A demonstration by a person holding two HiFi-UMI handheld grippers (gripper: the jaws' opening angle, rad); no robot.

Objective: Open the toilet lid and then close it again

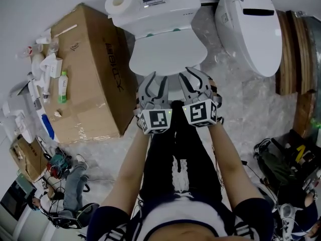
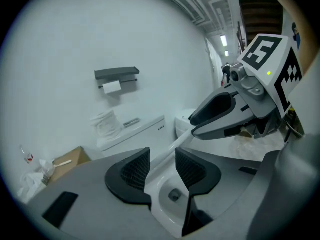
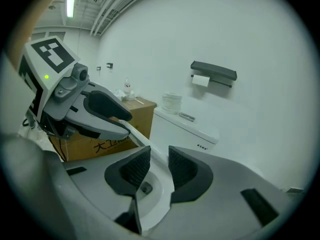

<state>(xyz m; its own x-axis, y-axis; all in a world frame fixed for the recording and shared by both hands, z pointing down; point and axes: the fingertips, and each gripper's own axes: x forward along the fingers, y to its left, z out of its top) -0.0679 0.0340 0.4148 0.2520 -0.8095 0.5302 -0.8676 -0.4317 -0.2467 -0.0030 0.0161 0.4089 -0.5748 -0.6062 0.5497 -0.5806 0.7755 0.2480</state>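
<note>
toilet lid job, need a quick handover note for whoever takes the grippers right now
Left gripper: jaws apart, front edge of the lid between them, no clear pinch.
Right gripper: jaws closed on that same edge, beside the left one.
The lid is partly raised, with the bowl showing beneath it.
Done: lift begun.
To do: raise the lid fully, then lower it shut.

The white oval plastic toilet lid point(image 1: 168, 54) is hinged at the rear, directly in front of the white ceramic cistern point(image 1: 173, 9). It is held partly raised, front edge tilted up, and the white bowl point(image 2: 165, 204) is exposed beneath it.
</note>
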